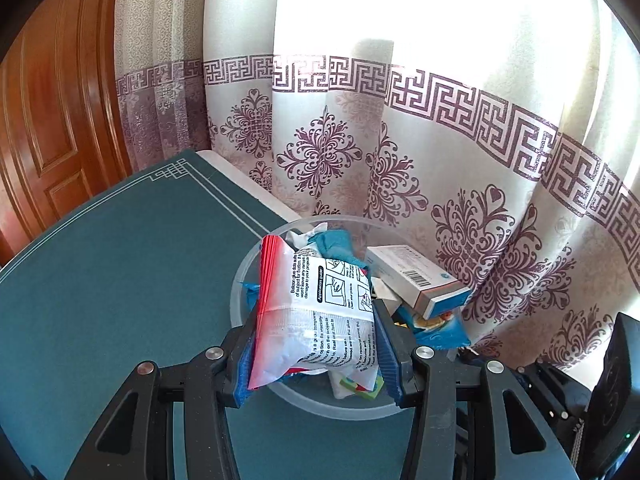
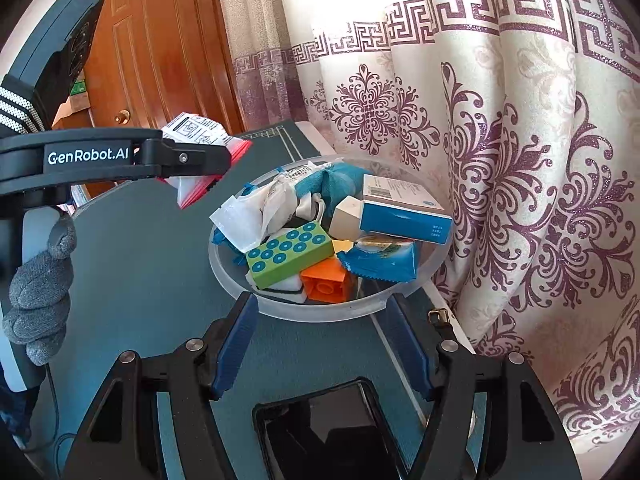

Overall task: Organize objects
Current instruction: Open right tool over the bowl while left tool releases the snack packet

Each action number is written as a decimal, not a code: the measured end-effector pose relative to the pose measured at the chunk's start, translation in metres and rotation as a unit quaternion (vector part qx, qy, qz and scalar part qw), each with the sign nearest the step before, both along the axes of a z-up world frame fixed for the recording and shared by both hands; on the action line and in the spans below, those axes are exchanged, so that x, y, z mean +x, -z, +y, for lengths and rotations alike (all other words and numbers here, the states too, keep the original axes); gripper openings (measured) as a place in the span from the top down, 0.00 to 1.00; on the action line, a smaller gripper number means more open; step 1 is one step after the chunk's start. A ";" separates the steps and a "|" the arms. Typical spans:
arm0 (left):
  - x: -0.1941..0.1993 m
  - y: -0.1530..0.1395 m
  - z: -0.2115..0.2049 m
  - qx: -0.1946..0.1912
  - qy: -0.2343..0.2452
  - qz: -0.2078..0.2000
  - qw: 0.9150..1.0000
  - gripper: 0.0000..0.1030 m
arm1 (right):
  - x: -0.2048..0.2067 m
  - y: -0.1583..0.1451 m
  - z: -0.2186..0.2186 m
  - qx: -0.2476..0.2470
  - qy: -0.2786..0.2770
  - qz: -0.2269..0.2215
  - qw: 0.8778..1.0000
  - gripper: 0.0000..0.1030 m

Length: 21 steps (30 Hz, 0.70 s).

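A glossy plastic packet (image 1: 316,312) with a red edge is being pinched between ribbed blue rubbery pads (image 1: 386,354) on matt black plastic fingers. A frosted clear plastic bowl (image 2: 424,280) is being seen on a matt teal mat (image 1: 120,280). Inside, smooth card box (image 2: 404,212) and shiny plastic bricks (image 2: 328,280) are being shown. Varnished wood door (image 2: 160,40) and woven curtain (image 1: 440,140) are being lit.

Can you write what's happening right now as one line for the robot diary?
left tool: shut on plastic packet, held up | right tool: open, nothing held | clear bowl: full of items, on green table
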<state>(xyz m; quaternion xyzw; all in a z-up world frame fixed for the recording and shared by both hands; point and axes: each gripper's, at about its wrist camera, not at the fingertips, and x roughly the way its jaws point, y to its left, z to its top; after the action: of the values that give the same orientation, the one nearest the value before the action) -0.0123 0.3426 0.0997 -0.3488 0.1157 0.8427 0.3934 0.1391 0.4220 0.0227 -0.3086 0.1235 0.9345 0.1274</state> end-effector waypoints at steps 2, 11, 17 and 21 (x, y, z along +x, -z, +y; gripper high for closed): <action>0.000 0.000 0.010 0.004 0.007 -0.005 1.000 0.49 | 0.001 0.001 0.004 -0.006 0.003 -0.001 1.000 0.34; -0.003 0.007 0.046 0.018 0.024 -0.019 0.999 0.49 | 0.001 0.004 0.009 -0.017 0.002 -0.001 1.000 0.34; -0.011 0.010 0.044 0.043 0.000 -0.018 0.999 0.12 | 0.002 0.003 0.010 -0.018 0.004 -0.001 1.000 0.34; -0.014 0.012 0.032 0.044 -0.010 -0.031 0.999 0.12 | 0.003 0.001 0.010 -0.016 0.005 0.001 1.000 0.34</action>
<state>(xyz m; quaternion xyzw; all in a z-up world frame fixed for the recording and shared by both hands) -0.0265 0.3746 0.0880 -0.3581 0.0628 0.8395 0.4037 0.1425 0.4319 0.0213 -0.3088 0.1401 0.9321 0.1273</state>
